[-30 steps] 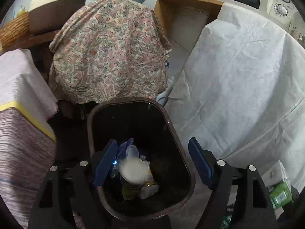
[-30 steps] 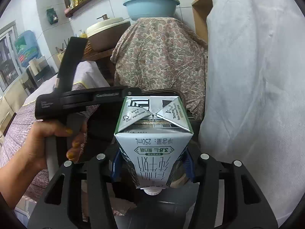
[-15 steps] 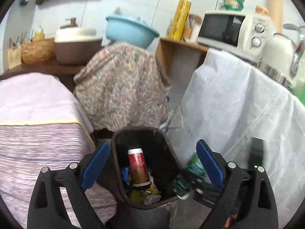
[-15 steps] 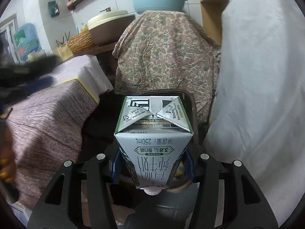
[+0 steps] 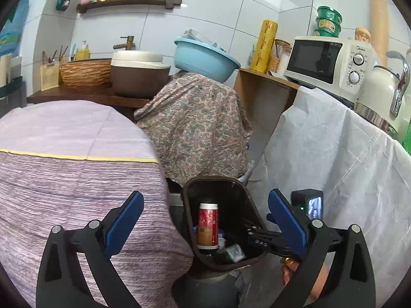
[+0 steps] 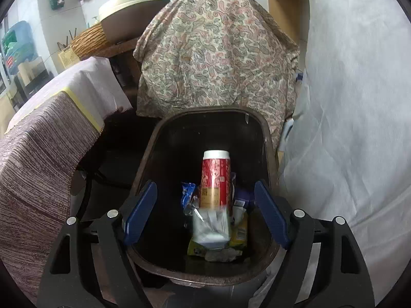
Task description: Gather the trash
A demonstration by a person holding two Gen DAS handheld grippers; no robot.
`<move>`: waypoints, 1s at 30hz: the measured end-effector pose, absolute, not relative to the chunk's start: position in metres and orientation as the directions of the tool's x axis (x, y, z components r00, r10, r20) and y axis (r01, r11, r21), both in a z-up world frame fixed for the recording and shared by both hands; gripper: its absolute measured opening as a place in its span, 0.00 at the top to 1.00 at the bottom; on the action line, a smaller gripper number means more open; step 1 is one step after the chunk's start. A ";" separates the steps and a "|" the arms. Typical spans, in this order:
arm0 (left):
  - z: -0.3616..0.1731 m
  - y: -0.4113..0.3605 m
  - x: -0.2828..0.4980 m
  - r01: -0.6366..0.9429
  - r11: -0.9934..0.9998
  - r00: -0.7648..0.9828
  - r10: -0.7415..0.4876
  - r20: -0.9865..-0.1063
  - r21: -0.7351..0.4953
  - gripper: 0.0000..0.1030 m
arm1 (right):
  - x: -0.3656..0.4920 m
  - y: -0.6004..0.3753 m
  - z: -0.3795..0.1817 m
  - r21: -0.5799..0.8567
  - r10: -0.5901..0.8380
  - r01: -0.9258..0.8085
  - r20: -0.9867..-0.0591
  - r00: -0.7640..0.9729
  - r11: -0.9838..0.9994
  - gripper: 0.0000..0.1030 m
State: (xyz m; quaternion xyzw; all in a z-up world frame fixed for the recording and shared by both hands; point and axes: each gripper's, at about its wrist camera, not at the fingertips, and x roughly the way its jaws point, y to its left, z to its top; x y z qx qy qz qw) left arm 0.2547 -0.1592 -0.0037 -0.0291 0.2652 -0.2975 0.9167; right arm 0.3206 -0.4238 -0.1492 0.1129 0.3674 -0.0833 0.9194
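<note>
Right fingers: the right gripper [image 6: 204, 215] hung over the open mouth of the trash bin [image 6: 267, 138], its blue fingers [image 6: 140, 213] spreading apart with nothing pressed between them.
Below them: a white blurred carton [image 6: 212, 224], by my guess a drink carton, lay straight beneath the gap, among the rubbish near the bin's close edge.
Bin contents: a red can [image 6: 215, 182] stood upright towards the middle, with a blue wrapper [image 6: 186, 192] to its left and a yellow packet [image 6: 240, 231] near the close rim.
Left fingers: the left gripper [image 5: 205, 227] was held high and back from the bin, its fingers [image 5: 123, 227] opening to their widest and empty.
Seen past them: the bin [image 5: 191, 195] sat low between them, the can [image 5: 208, 225] inside it, and the other handset reached in from the bin's right edge.
Key relation: the rubbish lay straight down from the right fingers, which were much the nearer pair; the can's long axis ran up and down.
Judgement: this drop looked done, and both hands seemed free to fetch more.
Surroundings: a striped cloth [image 5: 77, 184] lay left of the bin, a paisley cloth [image 6: 218, 51] behind, a white sheet [image 6: 359, 102] to the right.
</note>
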 end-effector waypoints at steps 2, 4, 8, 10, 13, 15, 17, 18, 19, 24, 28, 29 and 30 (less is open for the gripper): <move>-0.002 -0.154 0.249 0.526 0.829 0.697 -0.549 -0.462 -0.191 0.06 | 0.315 -0.422 -0.148 0.160 -0.065 0.242 -0.693 0.718 0.957 0.24; -0.001 -0.149 0.246 0.520 0.834 0.704 -0.542 -0.459 -0.187 0.06 | 0.307 -0.418 -0.144 0.164 -0.064 0.243 -0.692 0.719 0.956 0.24; 0.000 -0.132 0.236 0.502 0.842 0.718 -0.534 -0.447 -0.200 0.06 | 0.287 -0.402 -0.130 0.164 -0.059 0.226 -0.672 0.739 0.960 0.22; 0.001 -0.124 0.230 0.494 0.849 0.730 -0.522 -0.442 -0.189 0.06 | 0.276 -0.391 -0.122 0.152 -0.063 0.215 -0.659 0.750 0.965 0.22; 0.003 -0.110 0.217 0.483 0.858 0.743 -0.507 -0.437 -0.174 0.06 | 0.263 -0.377 -0.107 0.139 -0.068 0.202 -0.639 0.766 0.969 0.15; 0.004 -0.101 0.208 0.473 0.866 0.754 -0.494 -0.433 -0.165 0.06 | 0.253 -0.369 -0.098 0.153 -0.059 0.194 -0.619 0.784 0.969 0.14; 0.007 -0.093 0.195 0.463 0.873 0.767 -0.480 -0.426 -0.150 0.05 | 0.240 -0.359 -0.086 0.162 -0.053 0.183 -0.592 0.804 0.970 0.13; 0.007 -0.090 0.191 0.459 0.876 0.772 -0.474 -0.424 -0.144 0.05 | 0.233 -0.354 -0.080 0.163 -0.053 0.179 -0.579 0.814 0.970 0.13; 0.008 -0.085 0.184 0.449 0.883 0.779 -0.462 -0.423 -0.136 0.05 | 0.225 -0.348 -0.073 0.159 -0.053 0.170 -0.563 0.825 0.972 0.12; 0.009 -0.063 0.154 0.389 0.917 0.833 -0.391 -0.391 -0.089 0.05 | 0.179 -0.314 -0.040 0.117 -0.063 0.133 -0.469 0.881 0.984 0.06; 0.005 -0.052 0.130 0.319 0.947 0.886 -0.309 -0.346 -0.031 0.05 | 0.141 -0.290 -0.018 0.091 -0.033 0.073 -0.384 0.923 0.993 0.06; 0.004 -0.051 0.123 0.302 0.953 0.895 -0.288 -0.340 -0.014 0.05 | 0.132 -0.284 -0.014 0.081 -0.027 0.060 -0.365 0.931 0.995 0.06; 0.003 -0.050 0.118 0.291 0.957 0.901 -0.275 -0.335 -0.003 0.05 | 0.125 -0.280 -0.010 0.075 -0.018 0.047 -0.352 0.936 0.996 0.06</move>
